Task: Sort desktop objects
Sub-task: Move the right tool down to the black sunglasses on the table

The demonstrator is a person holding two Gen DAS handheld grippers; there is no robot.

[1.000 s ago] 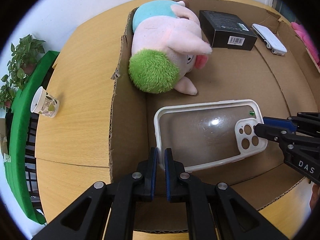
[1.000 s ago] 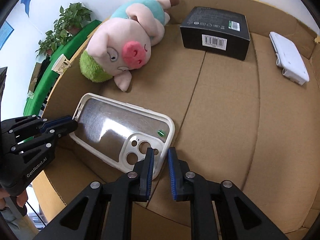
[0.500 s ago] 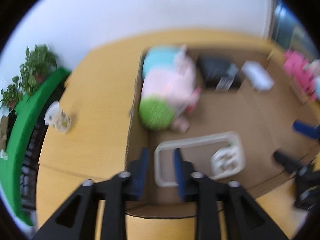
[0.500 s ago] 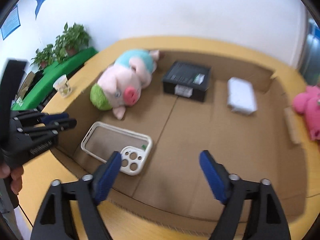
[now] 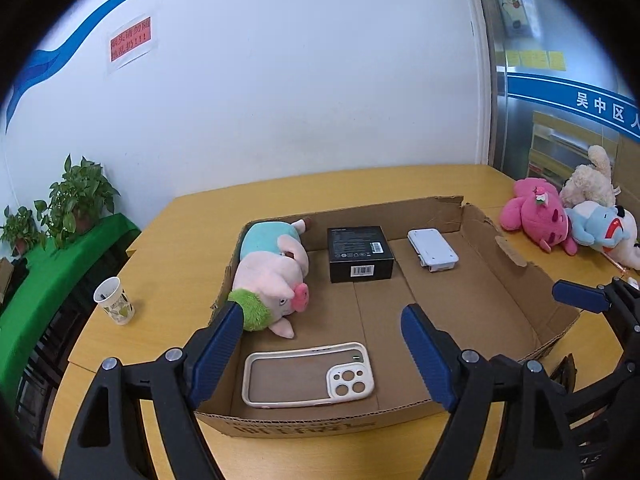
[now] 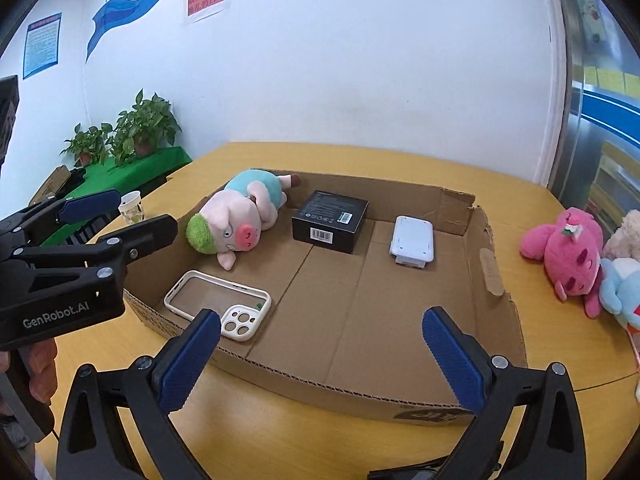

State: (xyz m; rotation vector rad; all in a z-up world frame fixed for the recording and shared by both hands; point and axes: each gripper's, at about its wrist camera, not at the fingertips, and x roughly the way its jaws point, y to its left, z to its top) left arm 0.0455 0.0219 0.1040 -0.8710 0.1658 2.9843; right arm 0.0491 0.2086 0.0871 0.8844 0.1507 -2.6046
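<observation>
Left gripper (image 5: 322, 344): jaws opening, nothing between them.
Right gripper (image 6: 320, 344): jaws opening, empty.
Phone case (image 5: 308, 374): flat in box (image 5: 520, 296), near corner, below pig (image 5: 272, 280).
Box: on table (image 5: 180, 232).

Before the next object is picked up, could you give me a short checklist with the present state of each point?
1. Phone case lies flat inside the cardboard box, free of both grippers: ok.
2. Left gripper holds nothing, jaws opening: ok.
3. Right gripper holds nothing, jaws opening: ok.
4. Pig plush, black box and white device rest in the box, apart from each other: ok.
5. Everything sorted: not ok; the pink plush and its neighbours lie on the table outside the box.
6. Paper cup stands upright: ok.
</observation>
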